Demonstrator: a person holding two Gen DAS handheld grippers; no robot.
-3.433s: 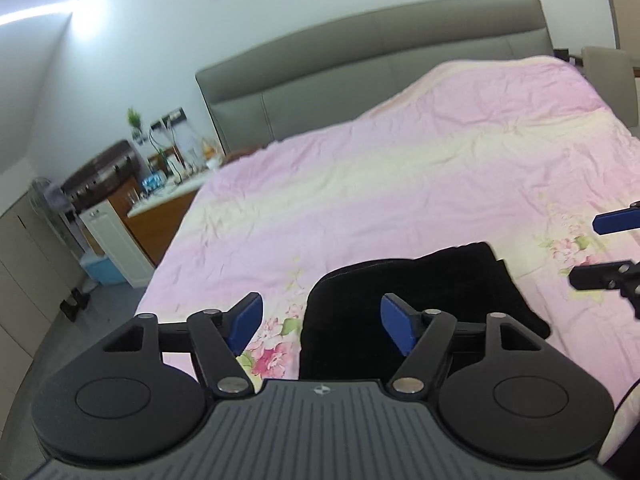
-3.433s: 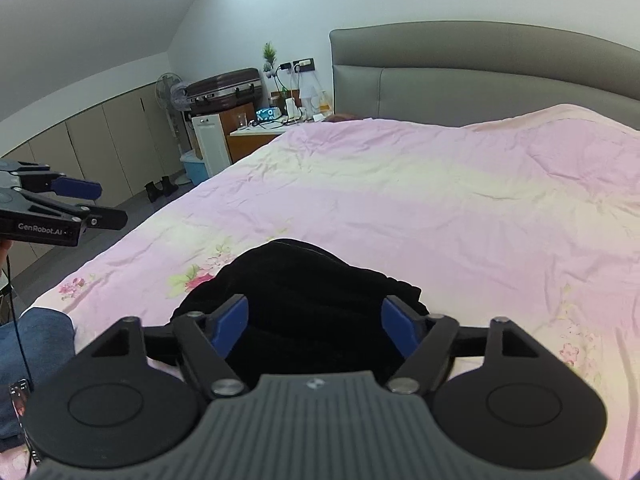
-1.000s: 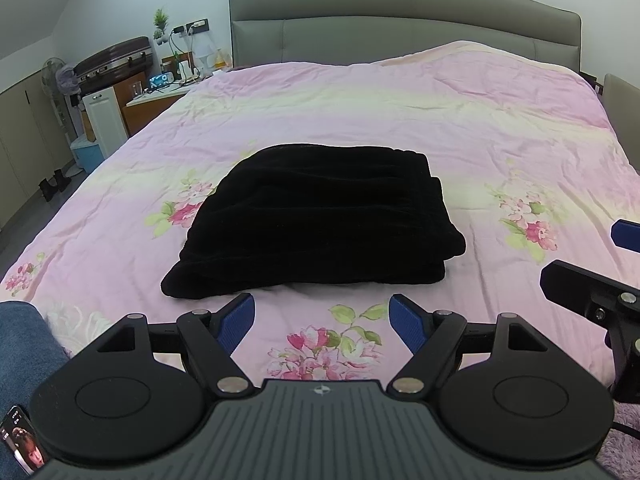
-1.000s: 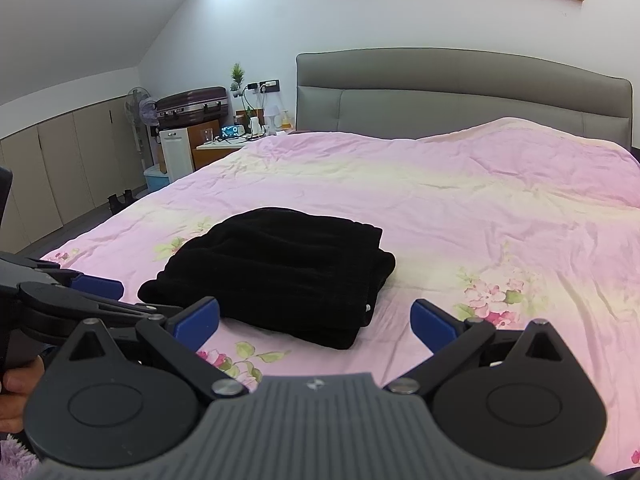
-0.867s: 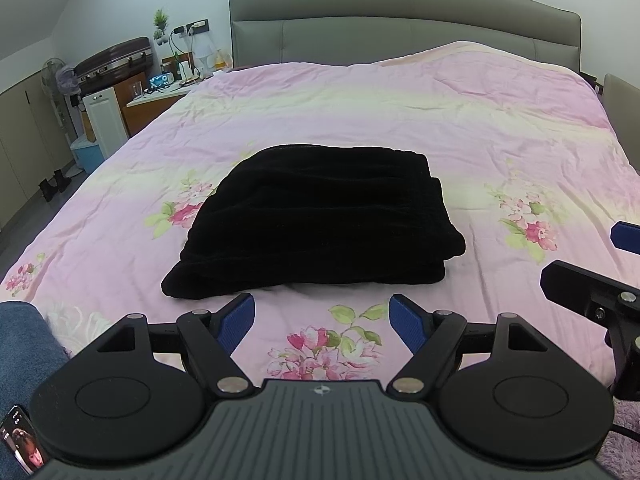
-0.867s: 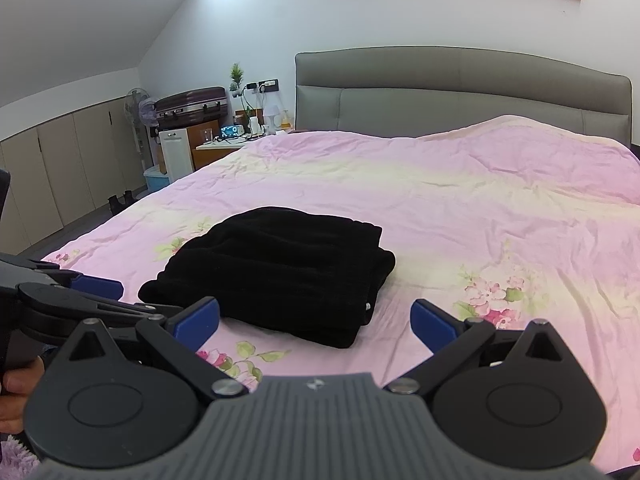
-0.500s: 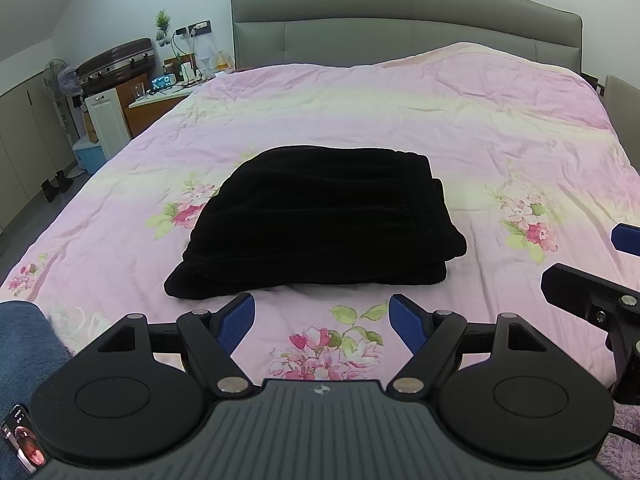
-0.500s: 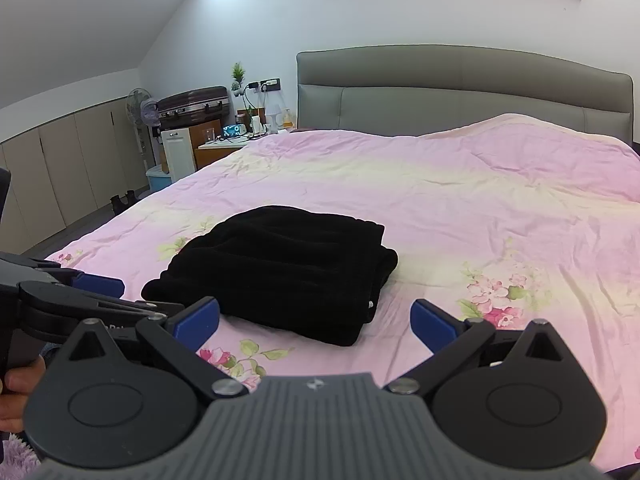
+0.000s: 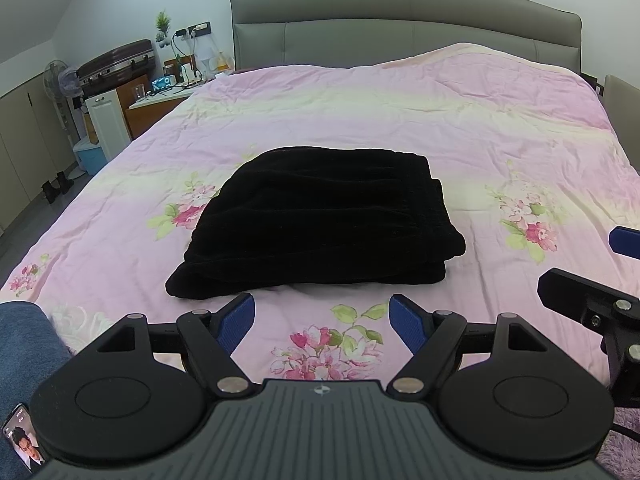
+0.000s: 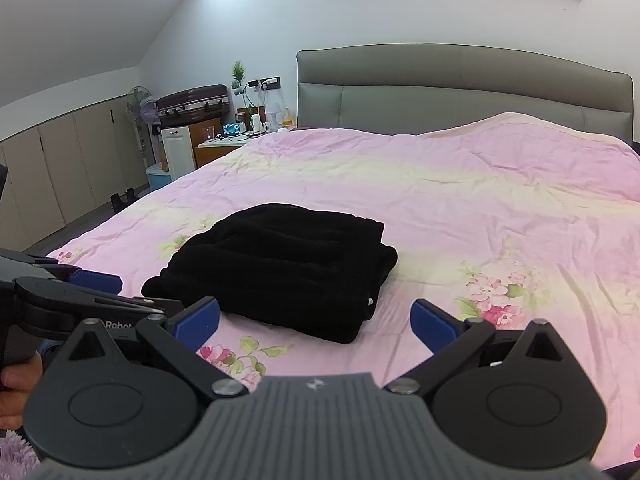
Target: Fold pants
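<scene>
pants [image 9: 320, 220] lie folded in a black stack on the pink bedspread [image 9: 460, 128] near its foot edge, and i hold my left gripper [image 9: 322, 322] and right gripper [image 10: 316, 318] wide apart, empty, just short of them.

Folded pants [image 9: 320, 216] lie on the bed [image 9: 460, 128], nightstand [image 9: 160, 102] left.

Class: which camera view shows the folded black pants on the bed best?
The left wrist view: the pants lie centred, with the stacked layers along the near edge visible. The right wrist view shows them smaller, off to the left, at an angle.
</scene>
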